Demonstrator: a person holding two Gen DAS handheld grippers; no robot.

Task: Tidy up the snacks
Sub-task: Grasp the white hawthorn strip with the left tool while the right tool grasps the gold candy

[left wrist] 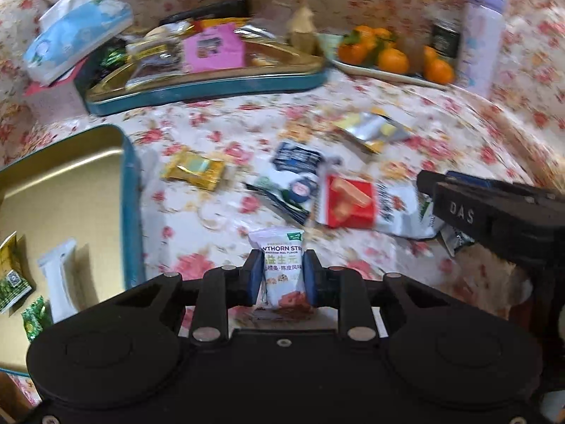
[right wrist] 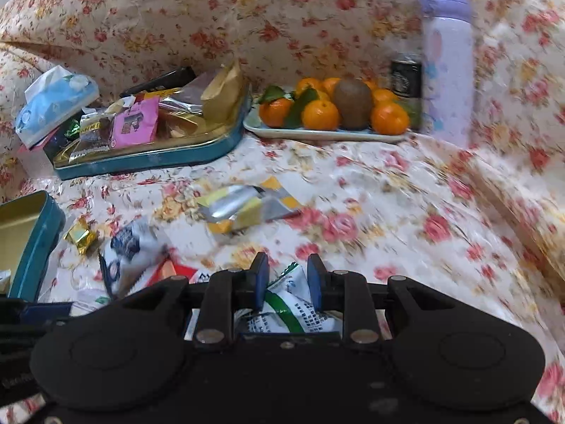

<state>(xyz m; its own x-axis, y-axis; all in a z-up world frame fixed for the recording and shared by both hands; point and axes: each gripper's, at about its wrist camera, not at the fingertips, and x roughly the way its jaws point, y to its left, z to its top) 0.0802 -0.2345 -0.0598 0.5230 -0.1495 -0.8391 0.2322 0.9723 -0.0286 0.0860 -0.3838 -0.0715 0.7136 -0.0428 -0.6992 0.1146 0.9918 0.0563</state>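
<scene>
To the far left of the left gripper (left wrist: pixel 281 275) lay an open teal metal tin with a gold inside (left wrist: pixel 132 190), holding a white wrapped bar (left wrist: pixel 60 275) and some green sachets (left wrist: pixel 14 282). Beyond it, up and left, a second shallow teal tin (left wrist: pixel 212 86) was heaped with mixed packets, among them a pink one (left wrist: pixel 213 47), and a blue soft pack of tissues (left wrist: pixel 76 33) leaned against that tin's left end.

The left gripper's blue pads were clamped on a small white hawthorn strip packet (left wrist: pixel 282 265), held upright between them above the floral tablecloth (left wrist: pixel 219 134). Ahead of it and slightly left sat a gold foil candy (left wrist: pixel 194 169); straight ahead lay a dark blue and white bag (left wrist: pixel 296 173) and a red and white packet (left wrist: pixel 349 201); further off to the right, a silver and yellow foil pouch (left wrist: pixel 374 130).

The right gripper (right wrist: pixel 287 279) stood just right of the left one, its pads pinching a crumpled white packet with a green stripe (right wrist: pixel 289 300). Beyond it, a pale plate (right wrist: pixel 317 134) carried oranges (right wrist: pixel 319 115) and a brown kiwi (right wrist: pixel 353 102), with a small dark jar (right wrist: pixel 406 77) and a tall lilac flask (right wrist: pixel 446 63) to their right.
</scene>
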